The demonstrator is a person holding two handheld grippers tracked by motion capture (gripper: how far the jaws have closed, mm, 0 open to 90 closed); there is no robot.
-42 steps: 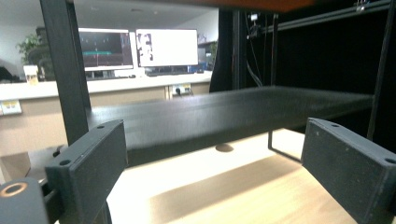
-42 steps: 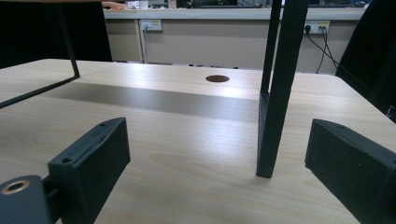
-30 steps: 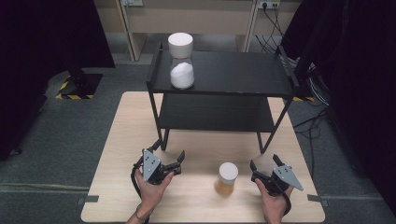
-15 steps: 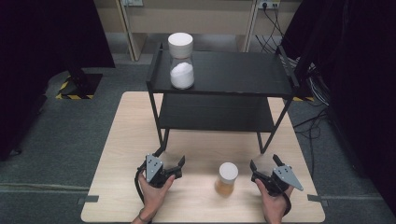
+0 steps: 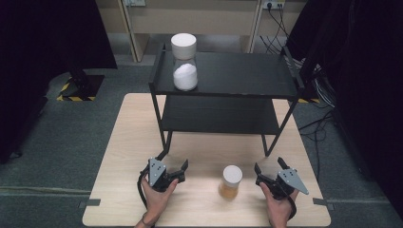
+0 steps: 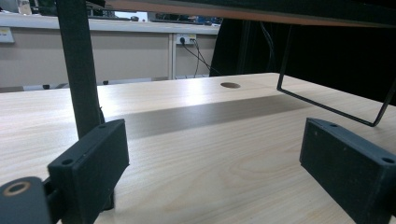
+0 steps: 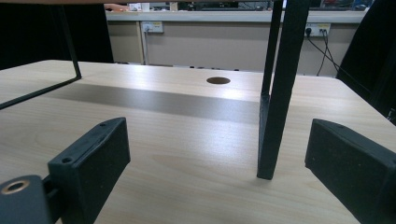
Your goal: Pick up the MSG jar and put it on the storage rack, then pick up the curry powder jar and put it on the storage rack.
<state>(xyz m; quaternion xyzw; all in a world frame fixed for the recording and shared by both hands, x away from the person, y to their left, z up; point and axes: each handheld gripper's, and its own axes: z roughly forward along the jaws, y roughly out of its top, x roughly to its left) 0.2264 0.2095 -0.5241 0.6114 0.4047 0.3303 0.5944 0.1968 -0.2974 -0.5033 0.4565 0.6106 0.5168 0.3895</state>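
Down at the near edge of the pale wooden table [image 5: 119, 142], both tools resting low on the surface. Left gripper [image 5: 172, 166] near the front left leg of the black two-tier metal shelf rack [image 5: 228, 76], jaws spread wide, bare wood between them in the left gripper view, rack leg [image 6: 80, 65] rising just behind the left pad. Right gripper [image 5: 269, 165] toward the near right corner, jaws equally wide apart, clamped on nothing, the rack's front right leg [image 7: 285, 88] standing between and beyond them in the right gripper view. Between the two tools, close to the near edge and nearer the right one, a small clear jar with a white lid and amber contents [image 5: 231, 182], upright, untouched. Up on the rack's top shelf, at its left end, a clear hourglass-shaped jar with a white cap and white powder [image 5: 184, 61], standing well apart from both hands.
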